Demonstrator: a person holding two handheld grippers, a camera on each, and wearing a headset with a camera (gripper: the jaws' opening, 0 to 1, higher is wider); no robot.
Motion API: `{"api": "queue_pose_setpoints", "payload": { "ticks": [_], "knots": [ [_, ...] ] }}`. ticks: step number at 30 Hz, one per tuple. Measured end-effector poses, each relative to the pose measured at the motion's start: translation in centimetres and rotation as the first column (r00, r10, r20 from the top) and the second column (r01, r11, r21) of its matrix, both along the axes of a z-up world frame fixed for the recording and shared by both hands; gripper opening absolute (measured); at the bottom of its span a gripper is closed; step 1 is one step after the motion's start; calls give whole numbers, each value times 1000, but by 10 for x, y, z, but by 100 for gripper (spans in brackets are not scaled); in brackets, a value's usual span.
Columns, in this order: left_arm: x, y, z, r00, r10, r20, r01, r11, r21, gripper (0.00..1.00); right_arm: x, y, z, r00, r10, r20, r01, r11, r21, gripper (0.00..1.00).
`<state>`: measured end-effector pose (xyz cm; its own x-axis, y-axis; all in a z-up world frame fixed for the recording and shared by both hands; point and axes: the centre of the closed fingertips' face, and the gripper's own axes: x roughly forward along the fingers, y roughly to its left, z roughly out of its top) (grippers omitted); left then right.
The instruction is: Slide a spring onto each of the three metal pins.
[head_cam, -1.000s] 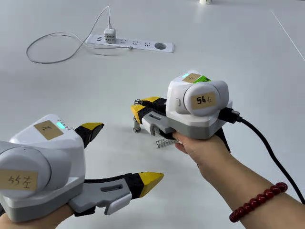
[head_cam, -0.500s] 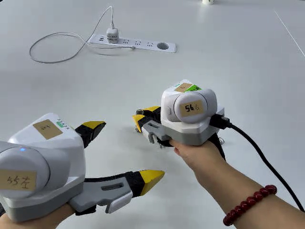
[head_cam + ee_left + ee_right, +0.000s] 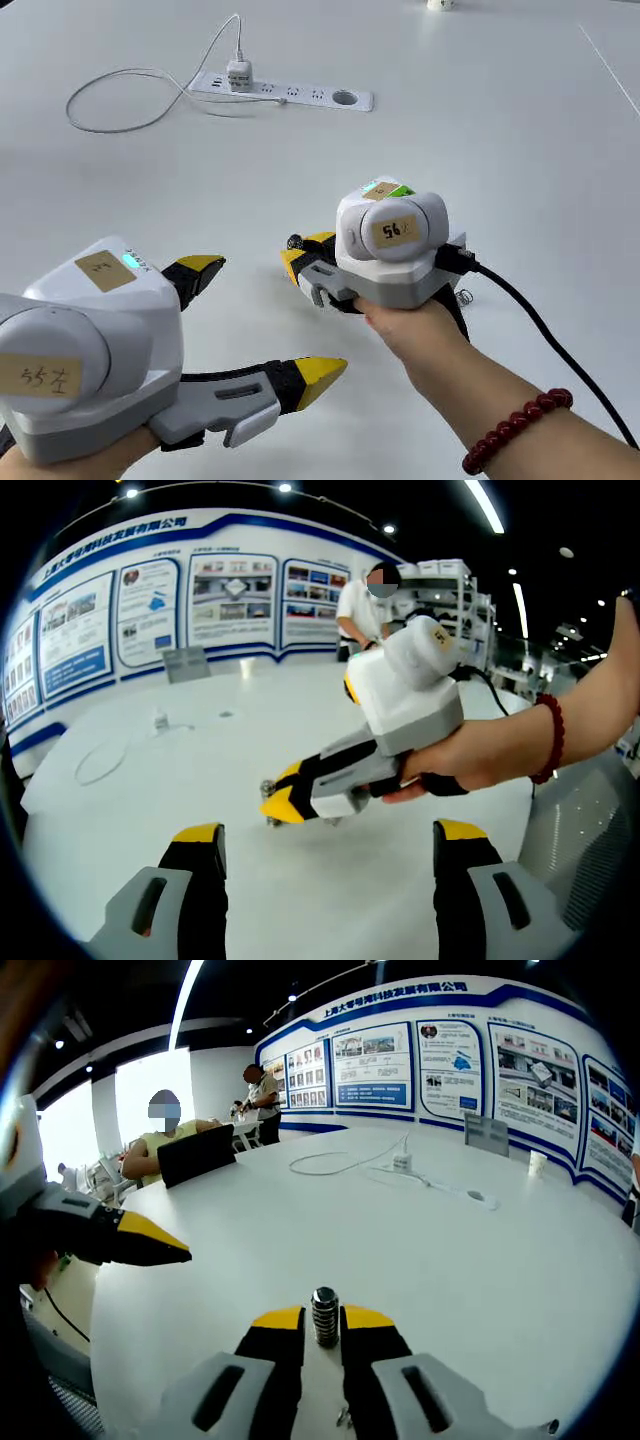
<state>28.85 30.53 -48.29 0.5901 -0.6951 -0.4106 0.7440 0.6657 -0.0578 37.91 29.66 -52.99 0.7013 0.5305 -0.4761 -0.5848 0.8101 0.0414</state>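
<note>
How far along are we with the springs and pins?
Looks done: the pin held in the right tongs, shut on it, already carries a spring. In hand: that pin alone; the left tongs are open and empty. Left: by the task, two more pins; what may be a loose spring lies on the table beside the right tongs.
</note>
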Motion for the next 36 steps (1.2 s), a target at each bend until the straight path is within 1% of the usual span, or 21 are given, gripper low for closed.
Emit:
{"api": "queue_pose_setpoints", "payload": {
  "ticks": [1,2,5,8,11,14,17,19,21,23,26,31,34,35,36],
  "knots": [
    [0,0,0,1000,0,-1,0,1000,1,87,0,0,0,1000,-18,-12,18,1000,18,18],
    [0,0,0,1000,0,-1,0,1000,3,86,1,-1,2,1000,-29,-13,29,999,32,20],
    [0,0,-1,1000,-1,-1,1,1000,6,86,0,0,6,1000,-26,-13,27,998,48,20],
    [0,0,-1,1000,-1,0,1,1000,12,86,-2,2,14,999,-27,-18,28,996,90,23],
    [-1,0,-1,1000,0,0,0,1000,12,86,-5,3,25,1000,-19,-10,20,994,108,26],
    [-1,0,0,1000,0,3,0,1000,14,86,-7,2,31,1000,-17,-6,18,993,113,29],
    [-1,-1,1,1000,-1,4,1,1000,9,86,-10,-1,36,1000,-19,-12,21,993,117,33],
    [-1,-2,1,1000,0,3,0,1000,7,86,-14,-4,37,1000,-12,-14,14,994,111,37],
    [0,-1,1,1000,4,2,-4,1000,6,85,-17,-7,40,1000,-8,-9,9,995,100,38],
    [0,-1,1,1000,4,-1,-4,1000,4,85,-18,-10,43,1000,-11,-10,12,995,102,39],
    [1,-2,2,1000,4,-2,-4,1000,2,83,-21,-19,49,1000,-27,-14,28,994,110,42],
    [1,-3,1,1000,-3,2,3,1000,16,81,-26,-35,57,999,-54,-10,55,992,117,43],
    [2,-4,2,1000,-7,1,7,1000,14,78,-30,-44,59,998,-65,-5,65,992,109,43],
    [2,-5,3,1000,-10,2,10,1000,13,77,-32,-47,59,998,-66,-5,66,992,106,43],
    [2,-6,4,1000,-17,10,17,1000,12,76,-33,-52,60,998,-69,-8,70,992,108,43]
  ]
}}
